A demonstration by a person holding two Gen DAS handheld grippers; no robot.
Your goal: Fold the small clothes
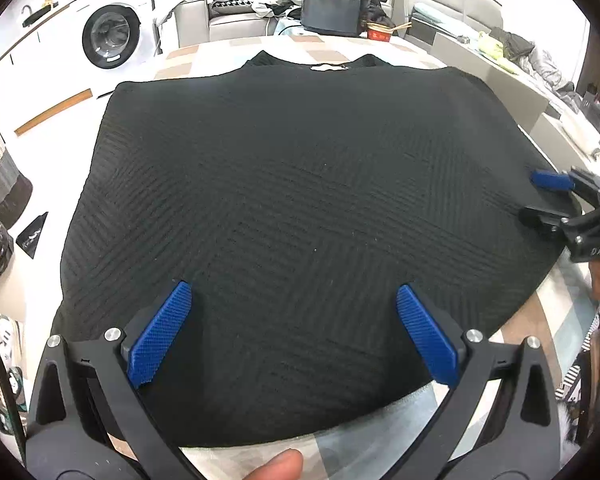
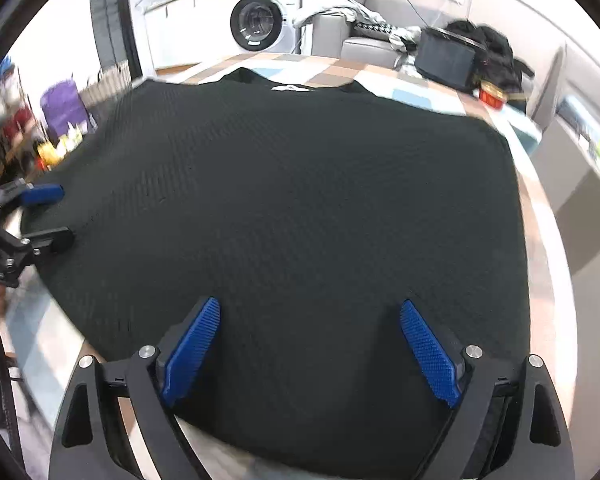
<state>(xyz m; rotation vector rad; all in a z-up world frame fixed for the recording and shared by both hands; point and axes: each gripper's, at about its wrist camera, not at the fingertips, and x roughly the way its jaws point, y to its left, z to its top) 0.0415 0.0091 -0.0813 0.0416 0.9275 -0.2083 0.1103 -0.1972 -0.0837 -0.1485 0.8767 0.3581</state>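
Black knit sweater (image 1: 300,208) spread flat on desk (image 1: 228,46), collar toward far edge, hem at near edge. No fold visible. Left claw (image 1: 294,332), right claw (image 2: 310,346) gape empty above hem. All folds remain.

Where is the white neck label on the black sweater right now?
The white neck label sits at the far edge of the black sweater, centred in its neckline in both wrist views, on the side toward the dark box and sofa.
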